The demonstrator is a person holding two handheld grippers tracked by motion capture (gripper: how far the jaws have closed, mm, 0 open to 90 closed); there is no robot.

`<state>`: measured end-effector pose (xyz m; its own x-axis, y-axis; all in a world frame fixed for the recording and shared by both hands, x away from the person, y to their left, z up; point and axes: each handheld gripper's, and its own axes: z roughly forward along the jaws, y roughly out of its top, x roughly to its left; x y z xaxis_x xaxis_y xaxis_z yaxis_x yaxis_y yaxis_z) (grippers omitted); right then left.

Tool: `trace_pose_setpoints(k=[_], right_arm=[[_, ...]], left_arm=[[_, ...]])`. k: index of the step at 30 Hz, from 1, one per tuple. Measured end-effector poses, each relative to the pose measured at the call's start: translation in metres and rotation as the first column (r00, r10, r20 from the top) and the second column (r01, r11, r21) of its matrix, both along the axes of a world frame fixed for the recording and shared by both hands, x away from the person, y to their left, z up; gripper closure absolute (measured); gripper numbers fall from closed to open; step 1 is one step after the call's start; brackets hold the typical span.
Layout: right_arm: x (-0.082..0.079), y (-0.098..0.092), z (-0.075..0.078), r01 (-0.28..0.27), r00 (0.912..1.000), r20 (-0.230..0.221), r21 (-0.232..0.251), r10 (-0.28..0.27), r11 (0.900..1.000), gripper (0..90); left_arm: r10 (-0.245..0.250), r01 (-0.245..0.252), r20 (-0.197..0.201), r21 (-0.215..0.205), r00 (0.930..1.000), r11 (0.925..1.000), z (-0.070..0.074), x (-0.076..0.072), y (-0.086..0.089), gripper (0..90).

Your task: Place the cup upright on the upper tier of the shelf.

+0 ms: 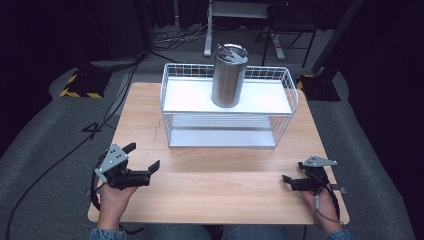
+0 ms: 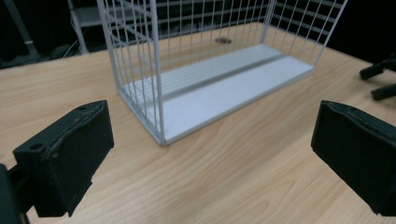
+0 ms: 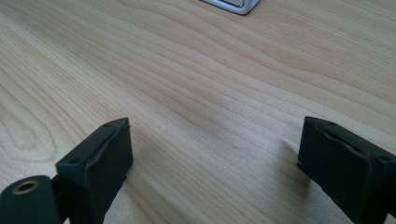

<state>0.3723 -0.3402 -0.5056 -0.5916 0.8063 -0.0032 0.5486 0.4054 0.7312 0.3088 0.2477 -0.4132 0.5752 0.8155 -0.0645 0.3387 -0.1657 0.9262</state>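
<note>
Tumbler point(image 1: 229, 75) atop wire rack point(image 1: 227, 111) from high view, left gripper point(image 2: 210, 154) view facing rack's lower shelf

Wooden table point(image 1: 215, 185), black cables point(image 1: 50, 170) on floor, yellow-black striped base point(image 1: 80, 86)

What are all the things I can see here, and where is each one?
Tumbler: one, silver steel with a lid, upright on the top shelf of the rack.
Wire rack: one, white, two shelves, at the far middle of the table.
Table: one, light wood, under everything.
Cables: several, black, on the grey floor to the left and behind the table.
Left tongs: one, black with a grey plate, open, held in a hand at the near left of the table.
Right tongs: one, black with a grey plate, open, held in a hand at the near right.
</note>
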Motion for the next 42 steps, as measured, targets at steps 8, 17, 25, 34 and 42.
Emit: trace_pose_setpoints(k=[8,17,25,34,42], right_arm=[[0.000,0.000,0.000,0.000,1.0000,0.000,0.000,0.000,1.000,10.4],[0.000,0.000,0.000,0.000,1.0000,0.000,0.000,0.000,1.000,10.4],[0.000,0.000,0.000,0.000,1.0000,0.000,-0.001,0.000,1.000,10.5],[0.000,0.000,0.000,-0.001,1.0000,0.002,-0.002,0.001,1.000,10.7],[0.000,0.000,0.000,0.000,1.0000,0.002,-0.002,0.000,1.000,10.8]], left_arm=[[0.016,-0.015,-0.042,0.039,0.9990,0.9991,-0.019,0.002,0.004,0.0],[0.037,-0.031,-0.081,0.075,0.9960,0.9967,-0.039,0.006,0.010,0.0],[0.072,-0.039,-0.170,0.193,0.9828,0.9804,-0.058,0.012,0.004,0.0],[0.090,-0.038,-0.238,0.217,0.9670,0.9754,-0.072,0.017,0.004,0.0],[0.107,-0.024,-0.313,0.257,0.9437,0.9660,-0.080,0.021,0.006,0.0]])
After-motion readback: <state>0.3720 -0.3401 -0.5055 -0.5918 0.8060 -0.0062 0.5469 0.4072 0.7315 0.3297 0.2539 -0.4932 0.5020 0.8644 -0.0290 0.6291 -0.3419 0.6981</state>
